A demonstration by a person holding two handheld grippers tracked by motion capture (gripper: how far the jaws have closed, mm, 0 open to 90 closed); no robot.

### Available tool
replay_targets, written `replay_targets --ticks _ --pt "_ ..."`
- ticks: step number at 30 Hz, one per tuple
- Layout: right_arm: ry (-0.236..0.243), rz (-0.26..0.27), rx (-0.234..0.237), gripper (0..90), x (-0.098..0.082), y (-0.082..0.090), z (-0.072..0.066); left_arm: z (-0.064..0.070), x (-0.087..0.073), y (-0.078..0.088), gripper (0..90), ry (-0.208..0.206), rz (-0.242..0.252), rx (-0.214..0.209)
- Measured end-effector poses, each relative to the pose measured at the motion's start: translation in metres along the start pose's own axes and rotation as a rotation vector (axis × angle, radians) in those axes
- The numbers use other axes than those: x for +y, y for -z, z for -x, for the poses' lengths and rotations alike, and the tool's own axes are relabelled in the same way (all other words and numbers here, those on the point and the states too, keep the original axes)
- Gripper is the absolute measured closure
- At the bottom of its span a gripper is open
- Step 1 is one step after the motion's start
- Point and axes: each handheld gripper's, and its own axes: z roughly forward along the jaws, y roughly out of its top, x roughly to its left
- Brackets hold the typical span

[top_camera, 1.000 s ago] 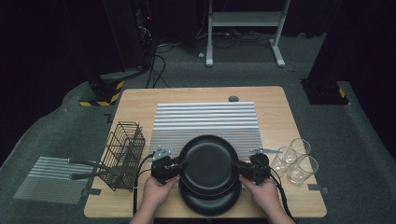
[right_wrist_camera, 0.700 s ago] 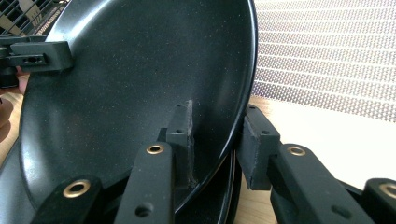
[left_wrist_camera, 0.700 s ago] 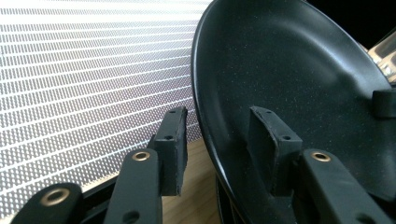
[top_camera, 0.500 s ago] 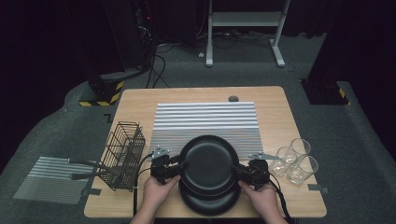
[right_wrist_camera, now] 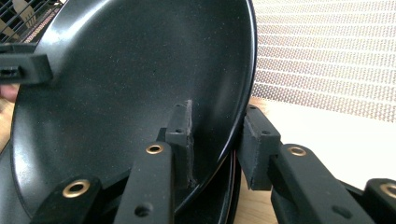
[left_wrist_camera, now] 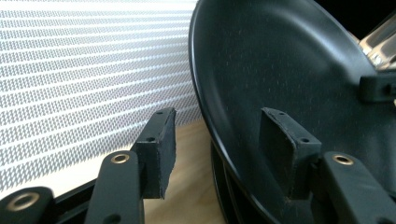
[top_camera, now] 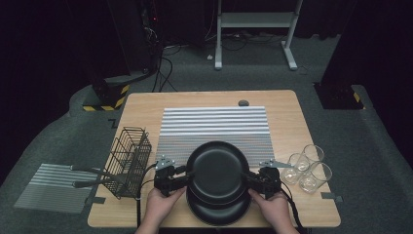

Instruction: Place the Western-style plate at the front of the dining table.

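Currently the upper plate sits at the near middle of the worktop, stacked on a second black plate whose edge shows beneath it toward the person. The upper plate overlaps the near edge of the striped mat.

The left gripper straddles the plate's left rim. In the left gripper view, one pad lies inside the plate and the other outside it, with a clear gap to the rim. Its jaws have just been opening and now stand fairly wide, rim between them, not pressing.

The right gripper straddles the right rim. In the right gripper view, the inner pad lies close against the inside of the plate and the outer pad close behind the rim; the jaws have just been closing and appear clamped on the plate edge.

Judged step: moving the upper plate off the stack, with the grip passing to the right side alone. The next move calls for a firm right-hand clamp before any lift, and a level carry, since a one-sided hold on a smooth plate may let it tip or slip.

Outward, a wire basket stands to the left, and three glasses stand to the right, near the right gripper's path.
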Motion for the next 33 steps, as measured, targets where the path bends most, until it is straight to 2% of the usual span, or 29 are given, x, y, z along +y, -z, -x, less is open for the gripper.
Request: replay_targets --ticks 3,7,10,12,15,18,21,27,31,33 --pt "0.009 -0.002 0.004 67.9 0.001 0.000 0.001 0.000 -0.005 0.004 45.5 0.007 0.006 0.001" --pt "0.014 -0.003 0.004 67.8 0.001 0.000 0.001 0.003 -0.011 0.007 46.5 -0.007 0.002 -0.005" --pt "0.015 -0.002 0.004 67.8 0.001 0.000 0.001 0.006 -0.014 0.009 49.3 -0.038 0.013 -0.013" --pt "0.018 -0.003 0.004 67.8 0.001 0.000 0.001 0.009 -0.015 0.008 48.9 -0.038 0.007 -0.017" --pt "0.019 -0.003 0.004 67.8 0.001 0.000 0.001 0.012 -0.013 0.007 48.8 -0.031 -0.036 -0.011" --pt "0.018 -0.001 0.004 67.8 0.001 0.000 0.001 0.019 -0.014 0.002 52.3 -0.046 -0.033 0.015" --pt "0.020 0.001 0.003 67.7 0.000 0.000 0.001 0.023 -0.015 -0.002 52.0 -0.046 -0.034 0.011" --pt "0.017 0.002 0.007 67.7 0.000 0.000 0.001 0.022 -0.016 -0.004 50.3 -0.048 -0.012 0.003" --pt "0.026 0.006 0.008 67.6 -0.001 0.000 0.002 0.020 -0.017 -0.003 50.4 -0.069 -0.012 0.000" --pt "0.032 0.010 0.009 67.4 -0.001 0.000 0.002 0.020 -0.018 -0.004 51.1 -0.055 -0.002 0.001"
